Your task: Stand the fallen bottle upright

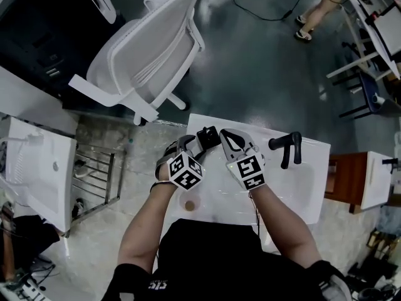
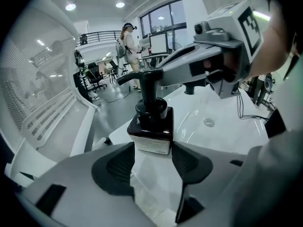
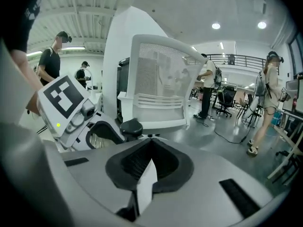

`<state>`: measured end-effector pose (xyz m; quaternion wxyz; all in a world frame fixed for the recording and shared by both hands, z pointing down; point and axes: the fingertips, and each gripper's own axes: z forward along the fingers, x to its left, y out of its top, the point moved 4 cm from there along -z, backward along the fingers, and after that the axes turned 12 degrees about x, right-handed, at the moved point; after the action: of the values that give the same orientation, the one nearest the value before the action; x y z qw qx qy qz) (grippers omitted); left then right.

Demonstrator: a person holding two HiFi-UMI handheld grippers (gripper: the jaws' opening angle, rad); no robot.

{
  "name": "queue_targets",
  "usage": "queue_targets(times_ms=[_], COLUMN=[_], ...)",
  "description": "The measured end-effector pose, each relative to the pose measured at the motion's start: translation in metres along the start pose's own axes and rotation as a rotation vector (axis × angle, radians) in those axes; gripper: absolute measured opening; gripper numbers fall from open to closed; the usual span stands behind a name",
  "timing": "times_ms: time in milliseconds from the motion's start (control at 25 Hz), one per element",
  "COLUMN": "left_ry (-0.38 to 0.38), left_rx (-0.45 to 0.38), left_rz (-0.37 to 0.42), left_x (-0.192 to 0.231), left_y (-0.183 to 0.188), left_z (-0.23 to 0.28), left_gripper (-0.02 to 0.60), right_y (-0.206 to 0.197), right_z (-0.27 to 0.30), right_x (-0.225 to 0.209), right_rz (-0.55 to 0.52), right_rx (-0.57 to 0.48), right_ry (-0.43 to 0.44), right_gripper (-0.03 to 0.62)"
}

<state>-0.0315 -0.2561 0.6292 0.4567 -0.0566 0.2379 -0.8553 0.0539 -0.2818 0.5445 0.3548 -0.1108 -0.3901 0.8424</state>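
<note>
Left of the black bent fitting [image 1: 285, 148] on the white glossy tabletop [image 1: 301, 190], the dark square bottle with a white label [image 2: 151, 126] is standing roughly upright, pump end up.

- Left gripper [image 2: 154, 159]: jaws are standing apart with the bottle's lower body between them. The pads [image 2: 118, 164] appear to be pressing its two sides, though the contact line is hard to make out in the left gripper view. Reading it as a low grip on the bottle.
- Right gripper [image 3: 149, 167]: jaws are sitting fully together with nothing between them. The closed tips are hovering right at the black pump head [image 2: 142, 77], on the side facing the fitting. No grip on it.
- Whether the bottle's base is resting flat on the tabletop is not showing in any view.

What could go wrong from here, as I am judging it:

- Grip is sitting low while the pump neck is making the bottle tall. If the left jaws let go before the base is fully flat, the bottle is likely to tip back over.
- The closed right tips are crowding the pump spout. A sideways nudge or a snag on withdrawal would lever the top over, and there is nothing to catch it from that gripper.
- The tabletop is looking slick. A push from either gripper could skate the bottle toward the fitting or toward the edge away from it.
- Square body in flat pads: an off-centre squeeze could twist the bottle as the jaws release.
</note>
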Motion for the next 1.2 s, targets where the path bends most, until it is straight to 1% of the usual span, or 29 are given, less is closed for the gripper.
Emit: queue_targets(times_ms=[40, 120, 200, 280, 400, 480, 600, 720, 800, 880, 1000, 1080, 1200], left_ry=[0.014, 0.024, 0.016, 0.007, 0.0, -0.001, 0.003, -0.013, -0.031, -0.042, -0.031, -0.021, -0.008], left_rx=[0.0, 0.003, -0.001, -0.024, -0.069, -0.108, -0.174, -0.227, -0.28, -0.326, -0.391, -0.426, -0.476], left_rz=[-0.019, -0.052, -0.062, -0.059, -0.085, -0.128, -0.191, -0.252, -0.284, -0.298, -0.291, -0.281, -0.286], left_x=[0.003, 0.008, 0.008, 0.002, -0.008, -0.012, -0.01, -0.012, -0.016, -0.019, -0.027, -0.038, -0.053], left_y=[0.001, 0.002, 0.003, 0.005, 0.002, -0.002, -0.006, -0.009, -0.007, 0.0, 0.021, 0.039, 0.068], left_z=[0.0, 0.001, 0.0, -0.01, -0.033, -0.053, -0.085, -0.115, -0.137, -0.158, -0.184, -0.201, -0.225], left_gripper=[0.248, 0.242, 0.247, 0.262, 0.268, 0.268, 0.265, 0.238, 0.218, 0.197, 0.171, 0.157, 0.135], right_y=[-0.004, -0.011, -0.017, -0.022, -0.03, -0.034, -0.029, -0.021, -0.011, 0.001, 0.015, 0.017, 0.018], right_z=[-0.004, -0.014, -0.028, -0.046, -0.078, -0.1, -0.128, -0.15, -0.164, -0.177, -0.204, -0.228, -0.27], right_x=[0.001, 0.004, 0.008, 0.016, 0.027, 0.032, 0.036, 0.042, 0.045, 0.046, 0.039, 0.029, 0.01], right_rz=[0.005, 0.022, 0.055, 0.101, 0.162, 0.197, 0.239, 0.267, 0.272, 0.258, 0.22, 0.205, 0.215], right_rx=[0.009, 0.023, 0.03, 0.026, 0.004, -0.013, -0.057, -0.102, -0.13, -0.167, -0.236, -0.266, -0.312], right_ry=[-0.004, -0.011, -0.014, -0.011, -0.014, -0.028, -0.044, -0.025, -0.015, -0.019, -0.022, -0.028, -0.046], right_gripper=[0.015, 0.015, 0.015, 0.015, 0.015, 0.015, 0.015, 0.015, 0.014, 0.014, 0.014, 0.014, 0.012])
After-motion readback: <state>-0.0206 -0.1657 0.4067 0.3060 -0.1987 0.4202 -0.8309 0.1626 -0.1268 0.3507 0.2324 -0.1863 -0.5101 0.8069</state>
